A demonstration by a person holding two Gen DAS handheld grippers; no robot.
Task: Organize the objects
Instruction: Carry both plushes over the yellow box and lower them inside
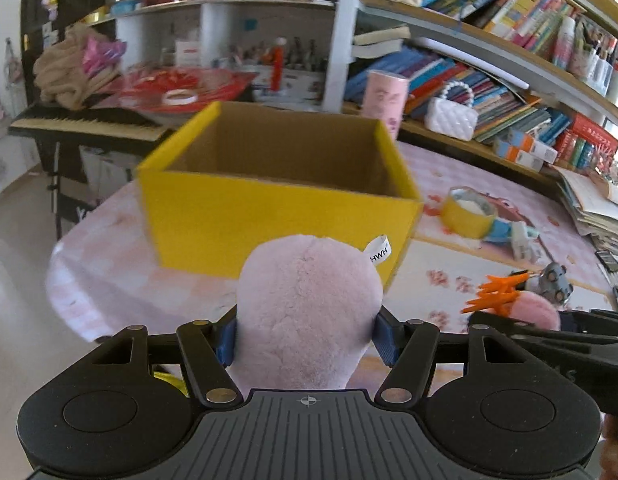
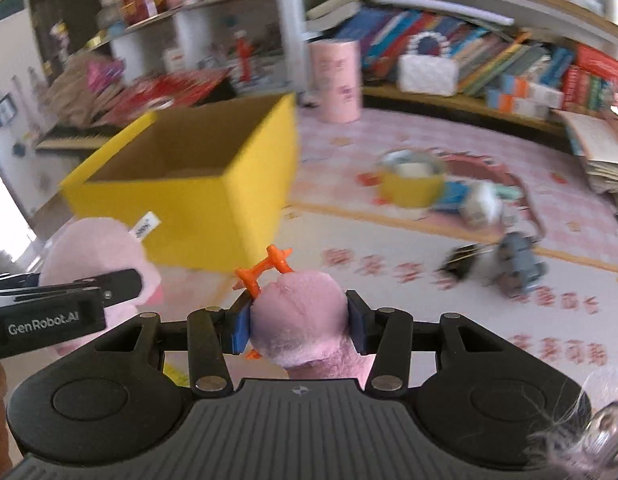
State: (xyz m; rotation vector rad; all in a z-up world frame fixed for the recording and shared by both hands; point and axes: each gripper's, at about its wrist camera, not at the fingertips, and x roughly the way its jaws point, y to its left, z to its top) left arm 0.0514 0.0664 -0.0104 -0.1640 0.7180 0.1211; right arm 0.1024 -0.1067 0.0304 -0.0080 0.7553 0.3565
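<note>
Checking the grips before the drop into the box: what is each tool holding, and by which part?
Both are shut on a pink plush toy. The left tool clamps the sides of its big rounded part; the right tool clamps a smaller lobe by the orange spikes.

We are seeing the yellow box [image 1: 277, 216] standing open-topped, nothing covering its mouth. The tape roll [image 1: 467, 212] and small toys [image 1: 555, 280] are crowding the table [image 1: 109, 272] right of it.

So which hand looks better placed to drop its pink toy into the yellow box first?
The left, I'd guess. Its tool grips a pink plush squarely facing the yellow box. The right tool, clamping another pink toy, sits off the box's corner, so it has further to travel.
</note>
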